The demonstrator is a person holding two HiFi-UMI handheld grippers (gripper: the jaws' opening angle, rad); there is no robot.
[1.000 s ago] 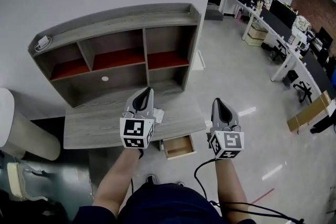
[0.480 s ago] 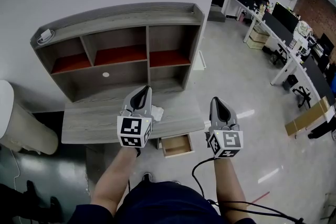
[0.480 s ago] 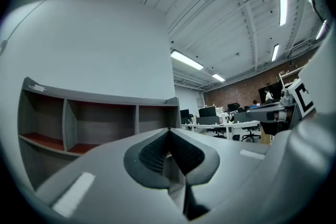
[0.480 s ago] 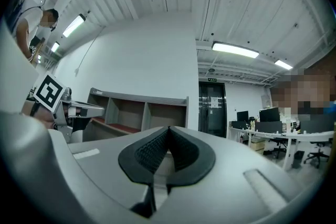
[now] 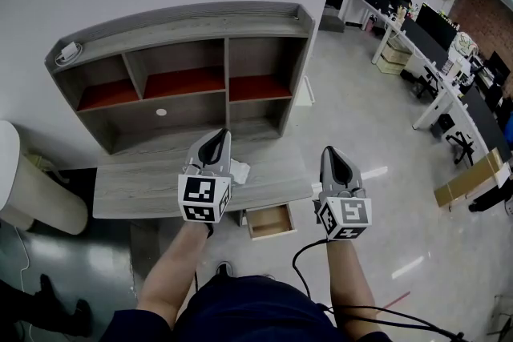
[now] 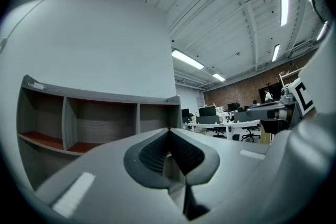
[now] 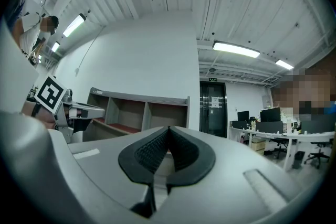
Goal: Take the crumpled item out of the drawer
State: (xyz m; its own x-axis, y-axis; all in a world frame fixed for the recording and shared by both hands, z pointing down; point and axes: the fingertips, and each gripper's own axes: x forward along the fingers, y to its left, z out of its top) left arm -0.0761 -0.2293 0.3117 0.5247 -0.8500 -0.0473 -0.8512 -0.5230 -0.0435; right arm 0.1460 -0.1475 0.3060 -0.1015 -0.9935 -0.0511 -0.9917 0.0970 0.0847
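Observation:
A small open drawer point(image 5: 271, 222) juts out from under the grey wooden desk point(image 5: 136, 192); its wooden inside looks bare. A white crumpled item point(image 5: 240, 172) lies on the desktop, just right of my left gripper point(image 5: 217, 138). That gripper hovers over the desk, shut, with nothing between its jaws point(image 6: 169, 132). My right gripper point(image 5: 330, 153) is held past the desk's right end, above the floor and right of the drawer, also shut and empty point(image 7: 169, 129). Both gripper views look up and forward at the shelf unit and ceiling.
A hutch point(image 5: 184, 84) with red-floored shelves stands at the back of the desk, a white plug point(image 5: 68, 54) on its top left. A beige rounded object point(image 5: 32, 204) sits at the left. Office desks with monitors point(image 5: 433, 36) and a cardboard box point(image 5: 469, 172) are on the right.
The view has shifted slightly; both grippers stay almost where they were, still shut. The crumpled item stays on the desk.

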